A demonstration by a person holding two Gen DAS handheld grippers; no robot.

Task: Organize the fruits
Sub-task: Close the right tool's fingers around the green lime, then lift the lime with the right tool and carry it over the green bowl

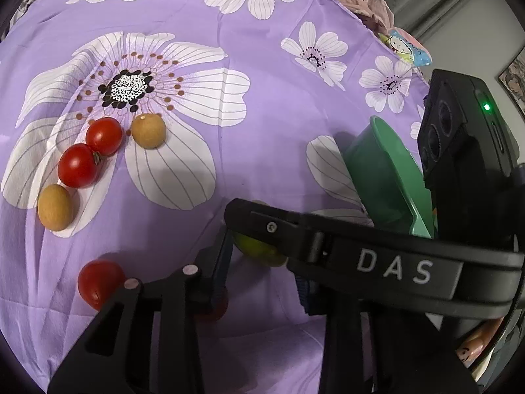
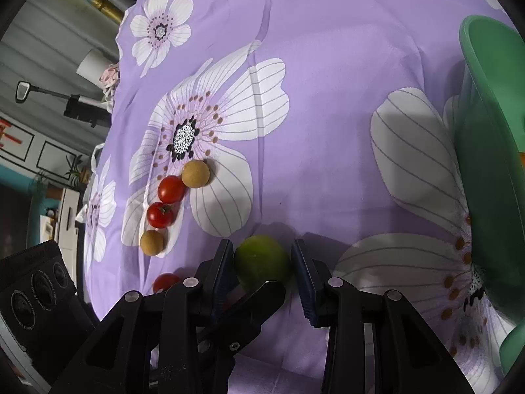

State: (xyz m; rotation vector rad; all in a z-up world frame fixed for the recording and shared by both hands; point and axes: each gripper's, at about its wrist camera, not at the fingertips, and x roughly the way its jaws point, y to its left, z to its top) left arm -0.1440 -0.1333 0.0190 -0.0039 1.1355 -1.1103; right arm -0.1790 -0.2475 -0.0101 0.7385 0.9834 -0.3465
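**Right now: green fruit caught between the right claw's pads**

The green fruit sits on the purple floral cloth, and the right claw pinches it, with a blue pad against each side of it. The left claw reaches in from the fruit's left. One of its black fingers lies just under the fruit's near edge. In the left wrist view its fingers stand apart with bare cloth between them and hold nothing. The fruit lies just past them, half hidden under the right claw's finger marked DAS.

Seen from the right claw's camera, a loose line of small fruit trails away to the left of the green fruit. Nearest is a cherry tomato, just beside the claws. Further out come a tan round fruit, two more tomatoes touching each other, and a second tan fruit. Well to the right of the green fruit is a green bowl, tilted.
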